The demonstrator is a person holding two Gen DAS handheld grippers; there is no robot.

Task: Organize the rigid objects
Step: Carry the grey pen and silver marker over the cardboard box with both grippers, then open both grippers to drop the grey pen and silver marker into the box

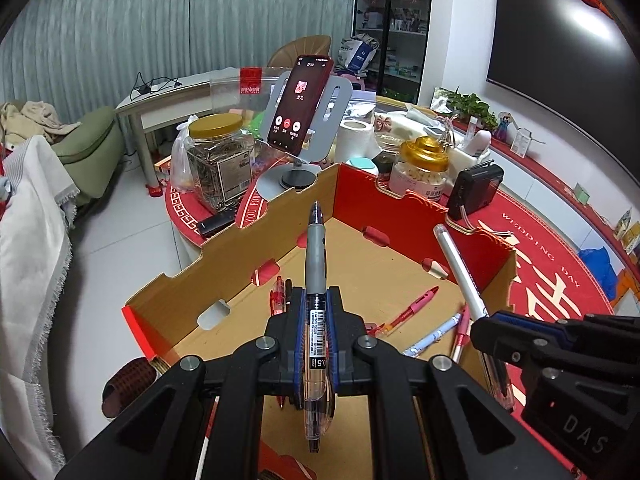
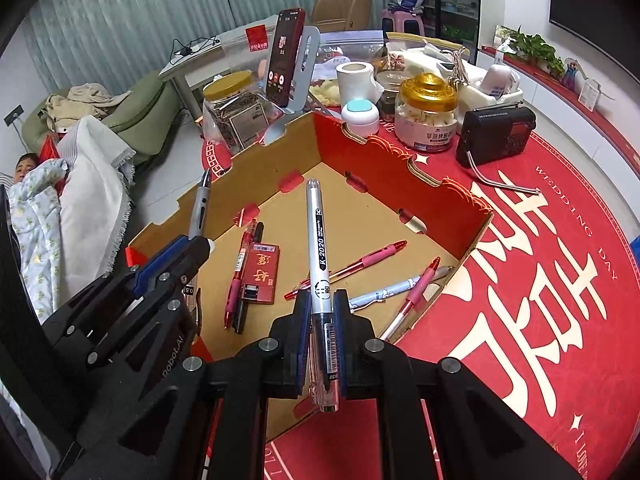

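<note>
A grey-grip pen (image 1: 316, 256) stands clamped between the blue pads of the left claw (image 1: 316, 320), its tip pointing forward and up over the open cardboard box (image 1: 404, 196). The right claw (image 2: 320, 312) is likewise clamped on a white-capped pen (image 2: 318, 232) marked K-2020, held above the same box. In the left wrist view the right claw comes in at the lower right with its white pen slanting up over the box's near wall; in the right wrist view the left claw sits at the left beside the box's edge.

Lying loose on the box floor are several pink pens (image 2: 372, 258), a white-and-blue pen (image 2: 376, 296), a red-and-black pair (image 2: 240, 276) and a small red card (image 2: 262, 272).

The box rests on a round bench (image 2: 560, 280) with a red cloth. Behind it stand a phone on a stand (image 2: 286, 60), a gold-lidded jar (image 2: 426, 114), a black radio (image 2: 496, 134) and a roll of paper (image 2: 354, 80)
</note>
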